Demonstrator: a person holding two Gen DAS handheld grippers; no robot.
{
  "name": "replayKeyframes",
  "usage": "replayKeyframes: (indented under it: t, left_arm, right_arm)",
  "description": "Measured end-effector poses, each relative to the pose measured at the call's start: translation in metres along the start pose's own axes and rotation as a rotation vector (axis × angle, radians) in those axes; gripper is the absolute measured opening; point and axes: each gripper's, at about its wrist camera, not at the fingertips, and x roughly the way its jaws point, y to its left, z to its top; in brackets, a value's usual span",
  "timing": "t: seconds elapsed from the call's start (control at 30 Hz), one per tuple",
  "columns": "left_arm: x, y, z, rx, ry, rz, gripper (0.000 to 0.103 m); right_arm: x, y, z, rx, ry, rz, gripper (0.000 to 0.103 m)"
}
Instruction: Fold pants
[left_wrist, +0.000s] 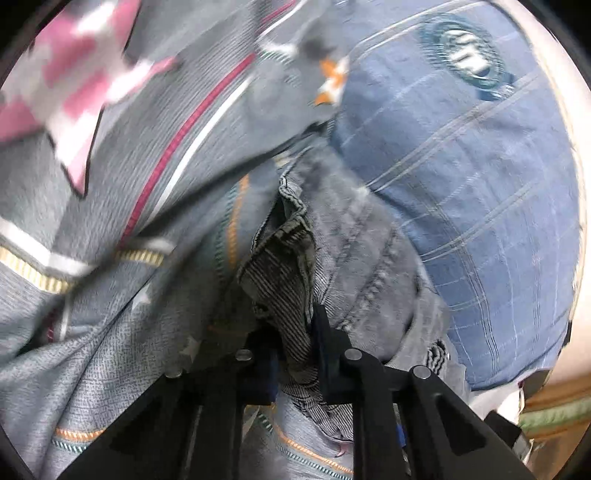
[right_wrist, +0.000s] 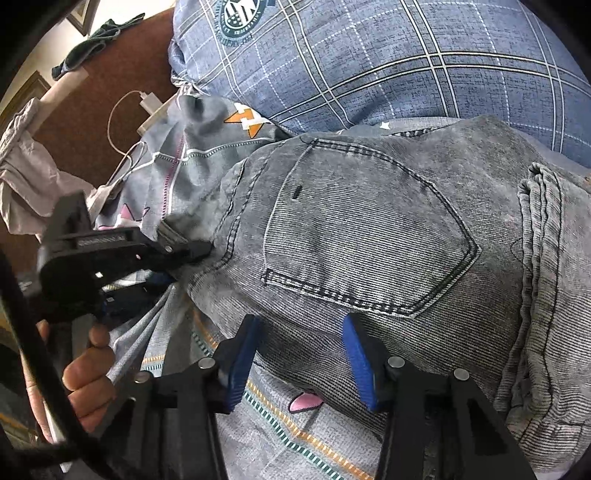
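Observation:
Grey denim pants (right_wrist: 369, 236) lie folded on the bed, back pocket up, with a rolled stack of denim at the right. My left gripper (left_wrist: 295, 328) is shut on a bunched edge of the pants (left_wrist: 280, 266); it also shows in the right wrist view (right_wrist: 192, 254), clamped on the pants' left edge. My right gripper (right_wrist: 301, 332) is open, its blue pads (right_wrist: 240, 365) hovering just over the pants' near edge below the pocket, holding nothing.
A grey patterned bedsheet (right_wrist: 280, 435) lies under the pants. A blue plaid pillow (right_wrist: 369, 62) sits behind them. A white charger and cable (right_wrist: 147, 107) lie at the bed's far left, by a brown headboard (right_wrist: 92, 122). A person's hand (right_wrist: 88, 373) holds the left gripper.

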Motion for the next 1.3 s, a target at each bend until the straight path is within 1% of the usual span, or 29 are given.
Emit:
replayKeyframes:
  t: [0.03,0.07,0.1,0.17,0.3,0.37,0.47,0.57,0.67,0.7,0.73,0.77,0.83,0.9,0.93,0.97,1.03,1.1,1.13,1.2,1.23,1.3]
  left_arm:
    - [-0.005,-0.004,-0.001,0.016,-0.016,-0.01,0.016]
    - [-0.009,-0.007,-0.002,0.038,-0.025,-0.004,0.016]
    - [-0.012,-0.008,-0.002,0.04,-0.031,0.001,0.016]
    - [-0.011,-0.004,0.001,0.009,-0.026,-0.019,0.016]
    - [-0.013,0.002,0.004,-0.007,0.006,-0.016,0.016]
    - [-0.006,-0.003,0.008,0.009,0.022,0.014,0.017]
    - [0.008,-0.015,0.02,0.018,0.047,0.053,0.018]
    - [0.016,-0.031,0.031,0.06,0.086,0.111,0.022]
    - [0.023,-0.041,0.036,0.112,0.108,0.171,0.022]
    - [0.025,-0.043,0.035,0.13,0.106,0.202,0.023]
    - [0.026,-0.044,0.034,0.151,0.102,0.23,0.02]
    - [0.026,-0.049,0.031,0.188,0.096,0.256,0.019]
    - [0.021,-0.056,0.026,0.237,0.075,0.281,0.019]
    - [0.017,-0.058,0.025,0.239,0.071,0.259,0.02]
    - [0.018,-0.058,0.028,0.231,0.087,0.254,0.023]
    - [0.021,-0.055,0.033,0.209,0.115,0.242,0.023]
    - [0.025,-0.055,0.04,0.206,0.136,0.229,0.023]
    - [0.032,-0.06,0.045,0.245,0.169,0.248,0.024]
    - [0.033,-0.063,0.046,0.252,0.173,0.254,0.024]
    - [0.034,-0.074,0.047,0.275,0.152,0.273,0.022]
    - [0.033,-0.078,0.045,0.289,0.142,0.284,0.018]
    - [0.027,-0.088,0.037,0.321,0.103,0.29,0.014]
  right_arm:
    - [-0.002,-0.001,0.001,0.004,0.003,0.015,0.052]
    - [-0.006,-0.003,0.001,0.017,0.006,0.037,0.053]
    - [-0.013,-0.008,0.001,0.04,0.005,0.079,0.053]
    - [-0.021,-0.013,0.002,0.055,-0.004,0.122,0.055]
    - [-0.02,-0.013,0.0,0.035,0.02,0.099,0.055]
    - [-0.012,-0.012,-0.002,0.03,0.039,0.08,0.055]
    - [-0.007,-0.006,-0.005,0.003,0.032,0.043,0.055]
    - [-0.006,-0.002,-0.005,-0.011,0.026,0.027,0.055]
    - [-0.005,-0.003,-0.004,-0.004,0.018,0.04,0.055]
    - [-0.004,-0.004,-0.005,0.002,0.014,0.05,0.055]
    - [-0.004,-0.005,-0.004,0.004,0.011,0.056,0.055]
    - [-0.004,-0.006,-0.005,0.006,0.008,0.065,0.055]
    - [-0.008,-0.01,-0.008,0.01,0.005,0.084,0.056]
    - [-0.011,-0.014,-0.009,0.017,0.003,0.099,0.056]
    - [-0.012,-0.014,-0.01,0.017,0.002,0.103,0.056]
    - [-0.013,-0.016,-0.01,0.019,0.0,0.108,0.056]
    - [-0.013,-0.016,-0.011,0.019,-0.003,0.112,0.056]
    - [-0.014,-0.015,-0.012,0.006,-0.007,0.107,0.056]
    - [-0.014,-0.014,-0.012,0.005,-0.008,0.106,0.056]
    - [-0.015,-0.015,-0.012,0.008,-0.009,0.107,0.056]
    - [-0.014,-0.014,-0.012,0.008,-0.01,0.108,0.056]
    - [-0.015,-0.014,-0.012,0.011,-0.011,0.112,0.056]
